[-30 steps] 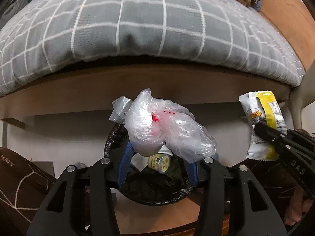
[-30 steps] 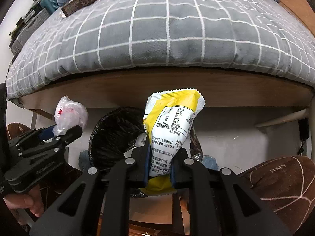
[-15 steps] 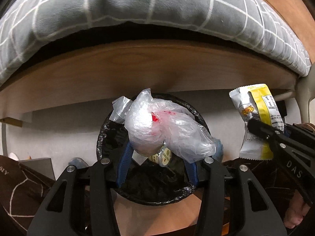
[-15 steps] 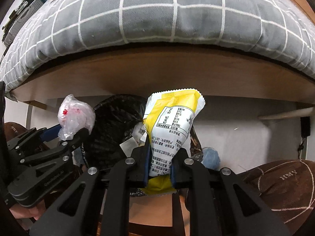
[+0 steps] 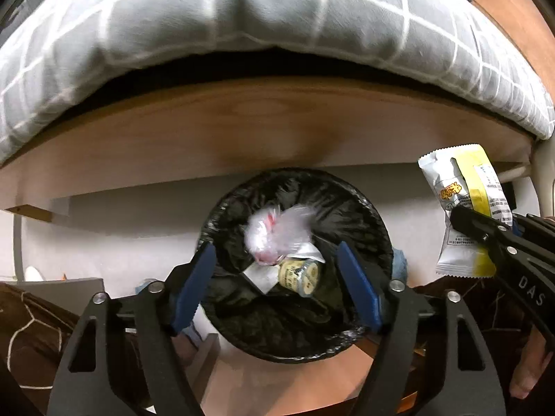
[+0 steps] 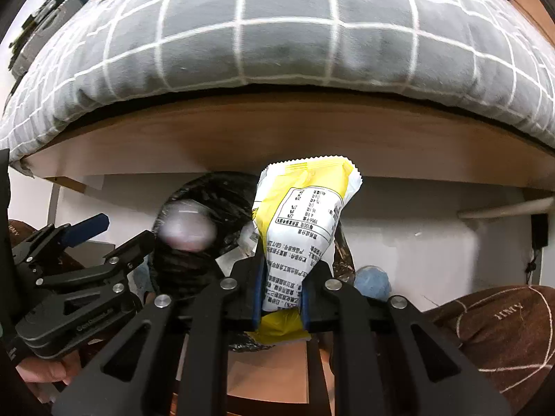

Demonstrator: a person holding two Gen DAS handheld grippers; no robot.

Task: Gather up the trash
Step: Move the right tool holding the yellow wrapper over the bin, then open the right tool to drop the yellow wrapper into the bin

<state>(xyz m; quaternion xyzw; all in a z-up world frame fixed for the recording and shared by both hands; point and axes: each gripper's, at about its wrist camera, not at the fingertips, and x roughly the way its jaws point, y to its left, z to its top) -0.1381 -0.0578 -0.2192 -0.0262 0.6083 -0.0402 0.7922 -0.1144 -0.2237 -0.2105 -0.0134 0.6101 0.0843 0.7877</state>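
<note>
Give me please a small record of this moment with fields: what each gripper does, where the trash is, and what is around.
left gripper: open, fingers spread over the bin
plastic bag: blurred, free of the fingers, above the trash in the bin
right gripper: shut on the snack packet, held upright
trash bin: round, black liner, on the floor beside the bed
inside the bin: a small yellow-labelled container and white paper
bed frame: wooden, behind the bin
quilt: grey with white grid, on the bed
</note>
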